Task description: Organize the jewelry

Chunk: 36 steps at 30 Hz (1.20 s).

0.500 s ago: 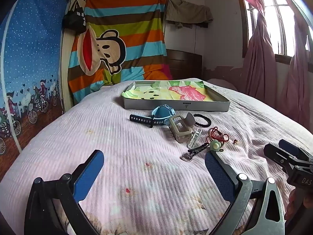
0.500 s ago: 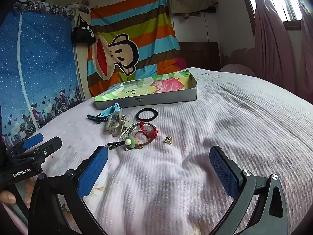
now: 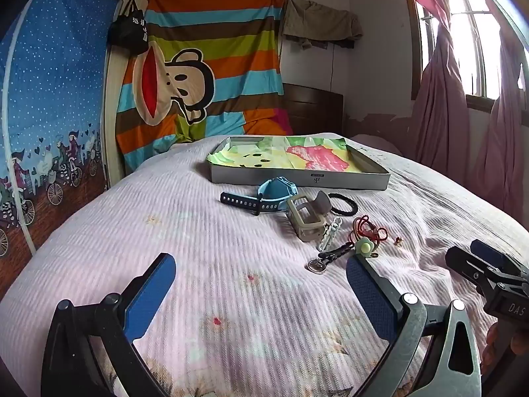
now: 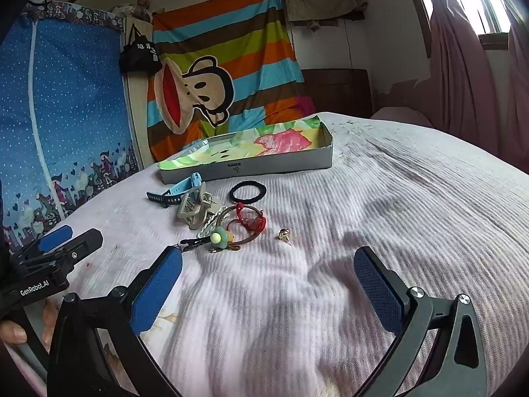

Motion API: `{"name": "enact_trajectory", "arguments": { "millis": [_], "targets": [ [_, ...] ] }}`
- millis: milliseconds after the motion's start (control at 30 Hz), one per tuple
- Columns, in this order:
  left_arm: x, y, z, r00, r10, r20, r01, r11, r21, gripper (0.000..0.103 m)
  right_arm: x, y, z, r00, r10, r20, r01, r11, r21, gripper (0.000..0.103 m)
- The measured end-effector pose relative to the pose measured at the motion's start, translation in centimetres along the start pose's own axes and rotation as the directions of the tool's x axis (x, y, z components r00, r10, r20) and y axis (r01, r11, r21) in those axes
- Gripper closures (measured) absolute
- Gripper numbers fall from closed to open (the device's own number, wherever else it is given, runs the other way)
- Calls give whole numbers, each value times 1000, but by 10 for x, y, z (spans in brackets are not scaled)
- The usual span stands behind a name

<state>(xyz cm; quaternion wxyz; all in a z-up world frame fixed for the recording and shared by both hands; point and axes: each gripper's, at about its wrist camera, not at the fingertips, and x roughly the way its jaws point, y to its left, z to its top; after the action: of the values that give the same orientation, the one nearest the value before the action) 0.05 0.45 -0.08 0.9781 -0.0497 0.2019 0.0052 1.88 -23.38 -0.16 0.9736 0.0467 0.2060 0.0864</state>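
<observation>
A pile of jewelry lies on the pink bedspread: a blue watch (image 3: 271, 195), a beige hair claw (image 3: 305, 215), a black hair tie (image 3: 344, 204), a red cord bracelet (image 3: 367, 228), a green flower clip (image 3: 365, 247), a black clip (image 3: 332, 252) and a small gold earring (image 3: 399, 240). Behind them stands a shallow grey box (image 3: 297, 178) lined with colourful paper. My left gripper (image 3: 261, 284) is open and empty, short of the pile. My right gripper (image 4: 267, 274) is open and empty, just before the earring (image 4: 284, 234) and the flower clip (image 4: 219, 239).
The bed edge falls away on the left toward a blue fabric wardrobe (image 3: 49, 115). A striped monkey blanket (image 3: 205, 76) hangs behind the bed. Pink curtains (image 3: 443, 109) hang on the right. The other gripper shows at each view's side.
Both grippers have shifted slightly forward toward the pile. Nothing on the bed has moved.
</observation>
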Motion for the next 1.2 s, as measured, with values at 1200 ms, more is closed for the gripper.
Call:
{"name": "enact_trajectory", "arguments": {
  "millis": [1200],
  "targets": [
    [0,-1,-1,1000,4,2,-4,1000,7,0,0,-4,-2,1000,-2,-2,2,1000,12,1]
  ]
}}
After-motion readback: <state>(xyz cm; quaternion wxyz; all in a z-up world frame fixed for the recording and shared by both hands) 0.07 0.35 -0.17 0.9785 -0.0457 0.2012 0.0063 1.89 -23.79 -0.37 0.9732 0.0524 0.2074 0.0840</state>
